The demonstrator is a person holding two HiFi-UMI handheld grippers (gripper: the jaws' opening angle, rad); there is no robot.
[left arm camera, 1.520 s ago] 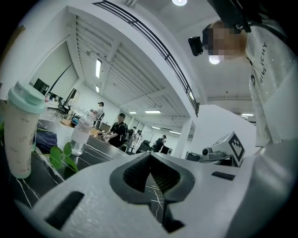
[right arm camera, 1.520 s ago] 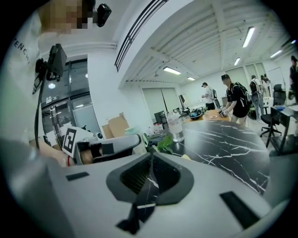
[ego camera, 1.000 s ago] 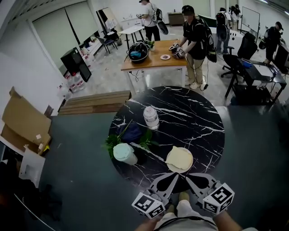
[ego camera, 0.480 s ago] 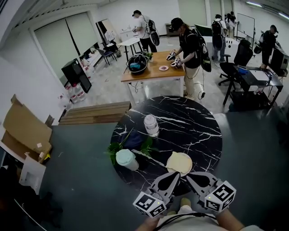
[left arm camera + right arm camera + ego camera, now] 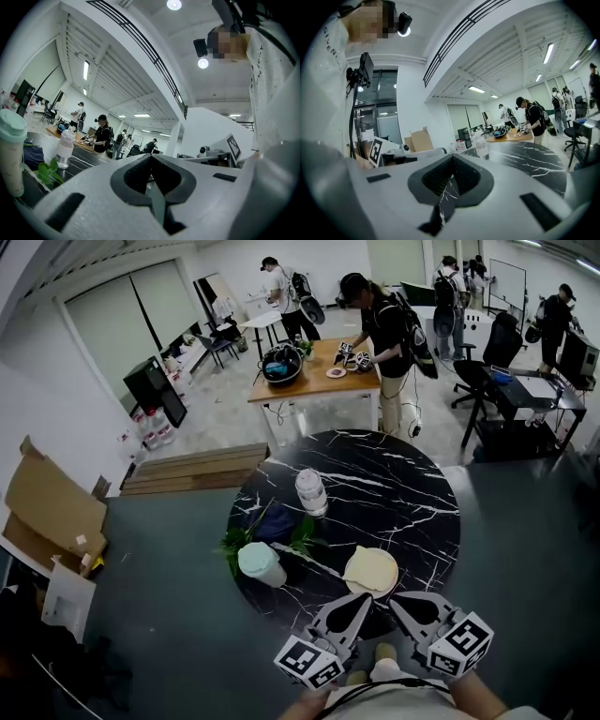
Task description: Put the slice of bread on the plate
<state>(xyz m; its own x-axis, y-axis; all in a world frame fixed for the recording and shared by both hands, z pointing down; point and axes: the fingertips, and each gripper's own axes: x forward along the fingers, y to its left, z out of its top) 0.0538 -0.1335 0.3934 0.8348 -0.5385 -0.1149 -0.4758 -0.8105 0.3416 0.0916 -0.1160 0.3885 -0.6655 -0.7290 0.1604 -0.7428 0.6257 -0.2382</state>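
Left tool (image 5: 364,604) and right tool (image 5: 396,602) pressed together, empty; one bread slice (image 5: 370,570), one bottle (image 5: 311,491).

Bottle (image 5: 311,491), mint-lidded cup (image 5: 260,563), leaves (image 5: 234,542)

The round marble desk (image 5: 403,488) is black with white veins. Just beyond the fingers (image 5: 84,187) lies a pale cream slice of bread (image 5: 370,568). Further left of them are a mint-green lidded cup (image 5: 258,561) and green leaves (image 5: 232,542). The light grey left gripper (image 5: 361,602) and right gripper (image 5: 397,600) have black pads and black-and-white marker cubes.
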